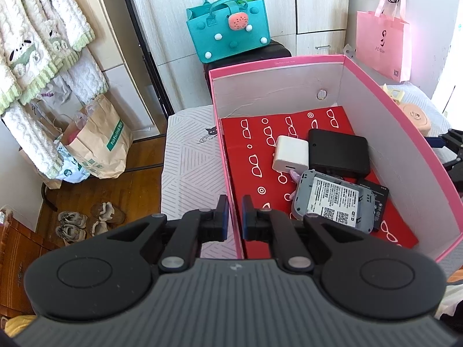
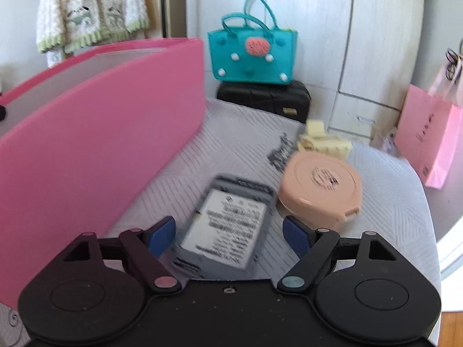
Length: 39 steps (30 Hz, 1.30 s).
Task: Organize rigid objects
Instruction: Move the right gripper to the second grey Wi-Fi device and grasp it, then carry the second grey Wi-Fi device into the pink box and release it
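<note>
An open pink box (image 1: 277, 62) stands on the patterned bed cover (image 1: 188, 159). In it, on a flat red item with white glasses print (image 1: 254, 150), lie a white charger (image 1: 290, 154), a black box (image 1: 338, 151), a grey device with a label (image 1: 332, 199) and a black battery (image 1: 377, 199). My left gripper (image 1: 235, 202) is shut on the box's near left wall. In the right wrist view, another grey labelled device (image 2: 231, 231) lies on the cover beside the pink box (image 2: 101, 130). My right gripper (image 2: 228, 221) is open around it, pads apart from its sides.
A peach round case (image 2: 321, 188) and a yellow hair clip (image 2: 321, 141) lie right of the device. A teal bag (image 2: 251, 55) sits on a black case (image 2: 263, 98) beyond the bed. A pink bag (image 2: 431, 141) hangs right; paper bags (image 1: 98, 144) and shoes (image 1: 86, 222) are on the floor left.
</note>
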Each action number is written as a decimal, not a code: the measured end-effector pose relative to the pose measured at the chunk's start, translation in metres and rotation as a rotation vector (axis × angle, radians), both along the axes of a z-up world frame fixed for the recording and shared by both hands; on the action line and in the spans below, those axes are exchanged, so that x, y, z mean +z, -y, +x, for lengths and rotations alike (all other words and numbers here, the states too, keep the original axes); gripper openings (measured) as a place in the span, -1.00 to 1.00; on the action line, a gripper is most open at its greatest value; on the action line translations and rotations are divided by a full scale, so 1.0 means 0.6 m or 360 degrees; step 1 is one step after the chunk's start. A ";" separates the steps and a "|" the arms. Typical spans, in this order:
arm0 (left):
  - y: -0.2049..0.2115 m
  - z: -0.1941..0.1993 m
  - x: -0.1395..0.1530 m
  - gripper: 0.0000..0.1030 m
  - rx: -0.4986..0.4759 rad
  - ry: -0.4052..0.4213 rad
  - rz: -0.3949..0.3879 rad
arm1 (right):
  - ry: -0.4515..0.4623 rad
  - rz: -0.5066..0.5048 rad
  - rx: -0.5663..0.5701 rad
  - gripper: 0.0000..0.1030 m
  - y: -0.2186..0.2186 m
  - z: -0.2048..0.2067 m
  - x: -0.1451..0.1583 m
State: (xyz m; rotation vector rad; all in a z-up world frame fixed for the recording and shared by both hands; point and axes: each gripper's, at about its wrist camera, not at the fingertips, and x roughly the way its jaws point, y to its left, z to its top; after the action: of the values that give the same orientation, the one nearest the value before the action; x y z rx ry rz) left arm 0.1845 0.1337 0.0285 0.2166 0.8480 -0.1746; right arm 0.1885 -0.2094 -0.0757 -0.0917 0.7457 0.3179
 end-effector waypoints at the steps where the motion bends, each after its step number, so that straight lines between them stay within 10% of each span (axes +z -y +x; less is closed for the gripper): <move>1: 0.000 0.000 0.000 -0.88 0.0000 0.0003 0.0001 | 0.0007 0.0002 0.0017 0.49 0.004 -0.001 0.001; 10: 0.001 0.001 -0.001 -0.88 0.0000 0.0006 -0.0015 | -0.0125 -0.0043 0.0129 0.45 -0.007 0.006 0.012; 27: -0.010 0.000 0.001 -0.88 -0.0008 0.0003 -0.0067 | 0.0178 -0.0131 0.0113 0.24 -0.006 -0.045 0.096; 39: -0.013 -0.001 0.002 -0.88 -0.0014 0.0009 -0.0097 | 0.0284 0.0190 0.0341 0.25 -0.090 -0.036 0.217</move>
State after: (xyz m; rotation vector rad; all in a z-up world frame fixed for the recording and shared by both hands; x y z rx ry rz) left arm 0.1842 0.1414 0.0295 0.1636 0.8352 -0.2078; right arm 0.1670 -0.1551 0.0548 -0.0858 0.5390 0.5503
